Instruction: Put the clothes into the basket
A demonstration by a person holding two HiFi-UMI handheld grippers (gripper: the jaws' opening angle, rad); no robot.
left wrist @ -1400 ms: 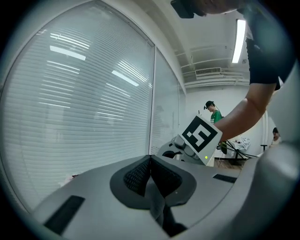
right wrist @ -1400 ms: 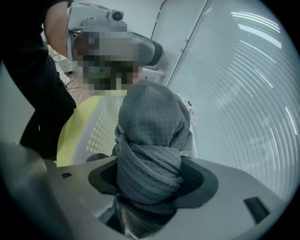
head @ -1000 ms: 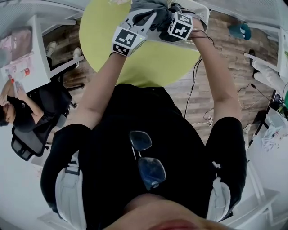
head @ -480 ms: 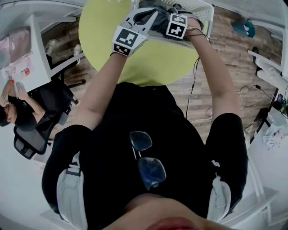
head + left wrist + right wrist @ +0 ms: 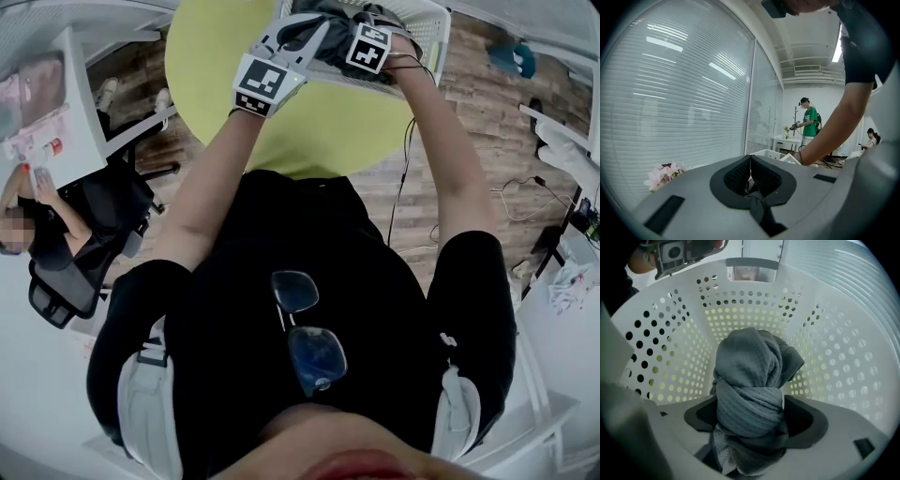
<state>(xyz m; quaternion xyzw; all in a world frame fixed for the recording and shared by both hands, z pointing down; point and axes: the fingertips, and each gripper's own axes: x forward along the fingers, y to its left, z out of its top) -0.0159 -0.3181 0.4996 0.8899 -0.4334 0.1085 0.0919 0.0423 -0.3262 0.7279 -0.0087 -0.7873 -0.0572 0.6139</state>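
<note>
A white perforated basket (image 5: 429,37) stands on the round green table (image 5: 281,122). My right gripper (image 5: 752,420) points down into the basket (image 5: 750,268), and its marker cube (image 5: 373,47) shows in the head view. A bundled grey knitted garment (image 5: 750,380) fills the gap between its jaws and touches both pads; the jaws have just been opening wider. My left gripper (image 5: 751,161) is held level beside the basket, shut on a thin strip of the same grey cloth (image 5: 757,201). In the head view the grey garment (image 5: 328,28) stretches between both grippers at the basket rim.
A person sits in a black chair (image 5: 56,272) by a white desk (image 5: 66,112) at the left. Cables (image 5: 412,187) trail over the wooden floor. In the left gripper view there are window blinds, pink flowers (image 5: 663,173) and a person in a green shirt (image 5: 809,126).
My right gripper has sunk deeper into the basket with the grey garment. The left gripper has stayed in place.
</note>
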